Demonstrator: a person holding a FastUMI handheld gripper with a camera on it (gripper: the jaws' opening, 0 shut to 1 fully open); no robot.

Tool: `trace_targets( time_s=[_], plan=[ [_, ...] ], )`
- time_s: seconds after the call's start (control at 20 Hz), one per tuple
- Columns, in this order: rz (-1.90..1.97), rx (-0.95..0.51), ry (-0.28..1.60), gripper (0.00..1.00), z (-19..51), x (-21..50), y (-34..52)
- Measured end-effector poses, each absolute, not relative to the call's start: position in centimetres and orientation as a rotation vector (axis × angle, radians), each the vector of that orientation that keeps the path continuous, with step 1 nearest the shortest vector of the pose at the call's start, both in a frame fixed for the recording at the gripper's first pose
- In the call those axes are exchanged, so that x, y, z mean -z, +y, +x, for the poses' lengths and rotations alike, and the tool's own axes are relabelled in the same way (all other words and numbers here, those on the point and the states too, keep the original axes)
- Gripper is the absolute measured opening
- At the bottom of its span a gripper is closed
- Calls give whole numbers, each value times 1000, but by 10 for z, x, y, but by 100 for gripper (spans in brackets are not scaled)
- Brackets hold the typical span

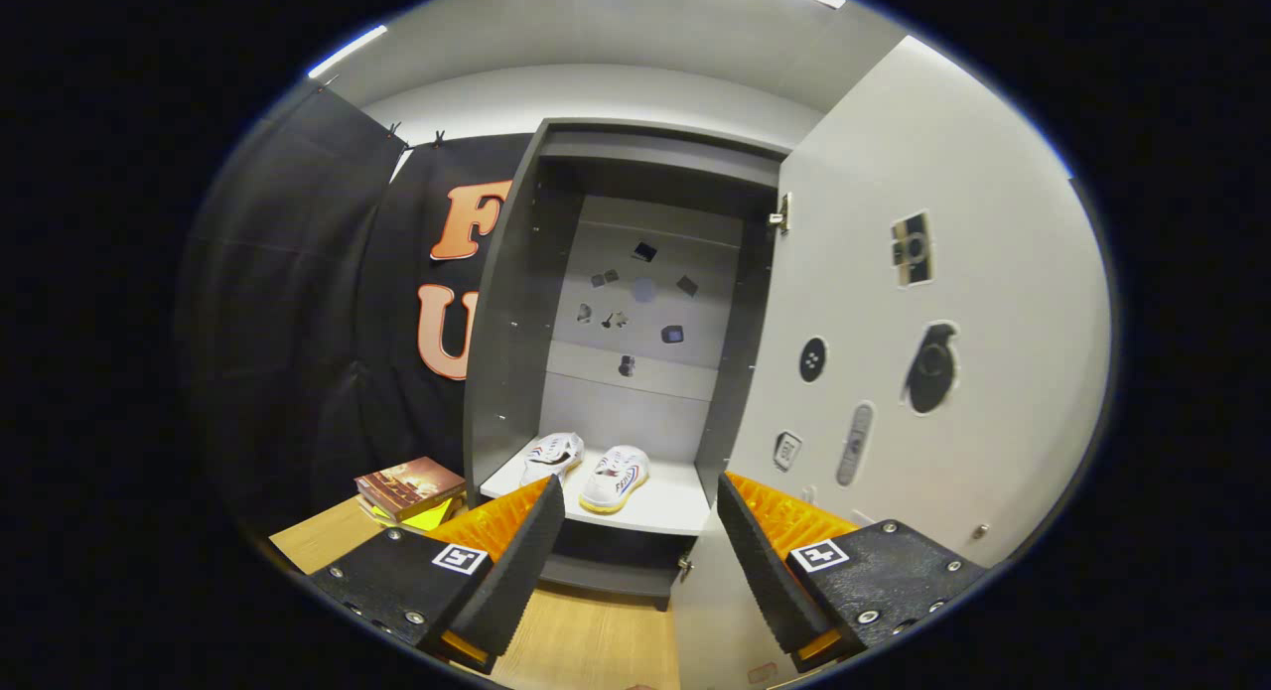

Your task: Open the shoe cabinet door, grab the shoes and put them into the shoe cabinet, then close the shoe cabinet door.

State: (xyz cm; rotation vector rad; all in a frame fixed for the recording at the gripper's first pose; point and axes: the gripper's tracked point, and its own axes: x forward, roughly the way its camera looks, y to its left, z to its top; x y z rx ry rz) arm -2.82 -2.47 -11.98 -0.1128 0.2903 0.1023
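Note:
The shoe cabinet (pixel 516 303) stands ahead with its door (pixel 943 372) swung wide to the right. Two white shoes sit side by side on its white shelf (pixel 665 511), toes toward me: the left shoe (pixel 552 454) and the right shoe (pixel 616 477). My gripper (pixel 640 551) is open, fingers spread wide with nothing between them. It hangs in front of the cabinet, a short way back from the shelf's front edge. The right finger (pixel 770 571) lies close to the inner face of the door.
A stack of books (pixel 409 489) lies on the wooden floor (pixel 586 640) to the left of the cabinet. Small stickers dot the cabinet's back panel (pixel 635 303) and the door's inner face. Black cloth hangs to the left.

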Motion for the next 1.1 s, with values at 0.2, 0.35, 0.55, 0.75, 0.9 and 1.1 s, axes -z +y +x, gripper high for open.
trace_targets(
  time_s=[0.2, 0.35, 0.55, 0.75, 0.9, 1.1],
  plan=[
    [-116, -73, 294, 95, -76, 111, -62],
    [-167, -19, 291, 95, -99, 99, -100],
    [-175, -30, 255, 93, -122, 75, -121],
    [-177, 21, 236, 93, -129, 74, -162],
    [-172, 82, 264, 94, -126, 91, -199],
    [-201, 96, 279, 94, -114, 111, -236]
  ],
)
